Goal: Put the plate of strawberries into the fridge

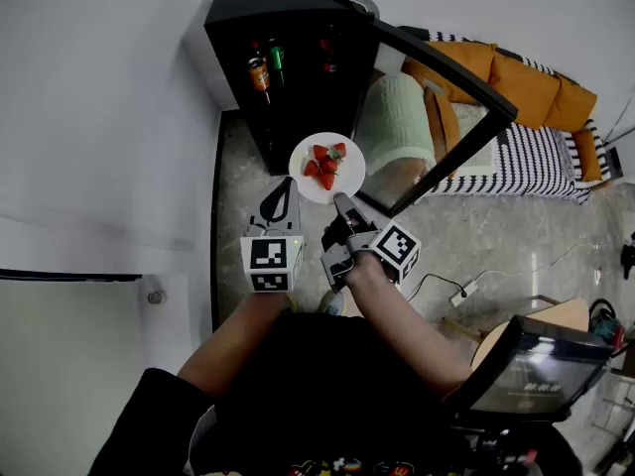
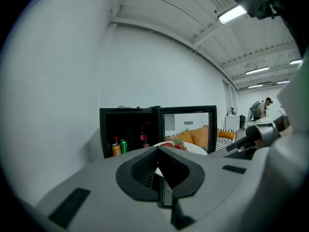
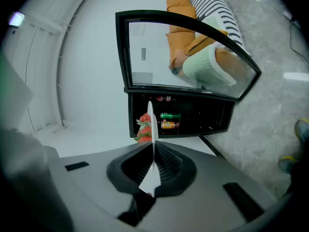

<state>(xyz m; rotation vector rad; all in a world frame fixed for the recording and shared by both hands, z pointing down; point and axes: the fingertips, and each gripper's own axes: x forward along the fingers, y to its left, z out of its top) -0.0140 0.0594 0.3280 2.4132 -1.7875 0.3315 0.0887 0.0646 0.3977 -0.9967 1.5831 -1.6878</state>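
A white plate [image 1: 344, 182] with several red strawberries [image 1: 325, 164] hangs in front of the open black fridge [image 1: 298, 28]. My right gripper [image 1: 342, 204] is shut on the plate's near rim. In the right gripper view the plate [image 3: 150, 122] stands edge-on between the jaws of that gripper [image 3: 152, 161], strawberries [image 3: 144, 127] on its left face. My left gripper [image 1: 286, 191] is shut, its tips beside the plate's lower left rim. From the left gripper [image 2: 158, 164] the plate [image 2: 197, 149] shows just beyond the tips. Cans and bottles [image 1: 260, 72] stand inside the fridge.
The fridge's glass door [image 1: 446, 97] is swung open to the right. Behind it are a pale green cushion [image 1: 397, 117] and a sofa with orange cushions [image 1: 516, 77]. A white wall [image 1: 99, 117] runs along the left. A cable and power strip [image 1: 462, 292] lie on the floor.
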